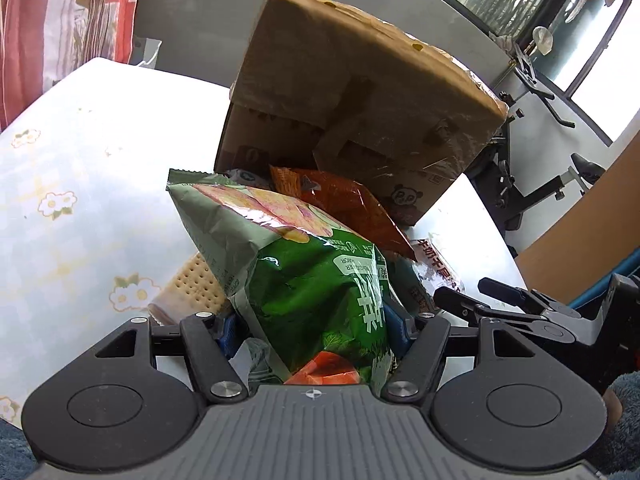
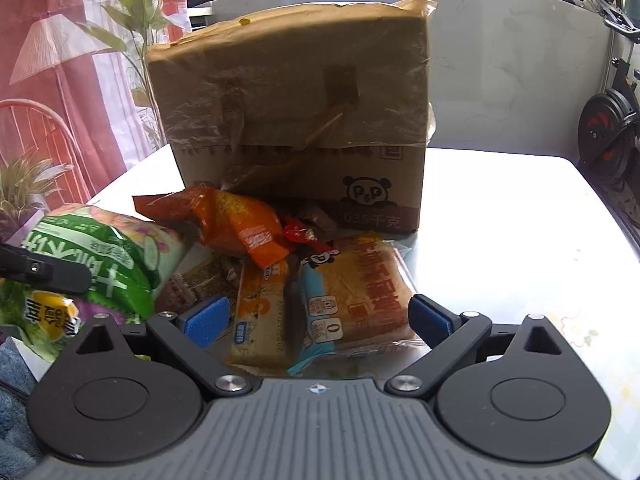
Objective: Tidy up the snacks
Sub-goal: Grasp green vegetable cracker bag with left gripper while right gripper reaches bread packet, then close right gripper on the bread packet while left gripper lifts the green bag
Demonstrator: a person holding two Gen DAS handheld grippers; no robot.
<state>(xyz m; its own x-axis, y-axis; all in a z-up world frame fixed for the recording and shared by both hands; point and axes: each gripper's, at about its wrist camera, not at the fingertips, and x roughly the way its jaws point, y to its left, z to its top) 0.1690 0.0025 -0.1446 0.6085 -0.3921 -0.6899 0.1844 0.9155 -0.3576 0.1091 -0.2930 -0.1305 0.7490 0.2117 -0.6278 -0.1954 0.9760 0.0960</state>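
Note:
A green snack bag (image 1: 304, 280) sits tilted between the blue pads of my left gripper (image 1: 314, 332), which is shut on its lower end. The same bag (image 2: 100, 264) appears at the left of the right wrist view, with one black finger (image 2: 44, 272) of the left gripper across it. My right gripper (image 2: 318, 320) stands open, its pads on either side of two bread packets (image 2: 356, 292) and not touching them. An orange snack bag (image 2: 236, 220) lies on the pile in front of a taped cardboard box (image 2: 292, 120).
The box (image 1: 352, 92) stands at the back of the white flowered table (image 1: 80, 160). A cracker packet (image 1: 192, 284) lies left of the green bag. Potted plants (image 2: 132, 20) and a red chair (image 2: 36, 128) are on the left, an exercise bike (image 2: 612, 128) on the right.

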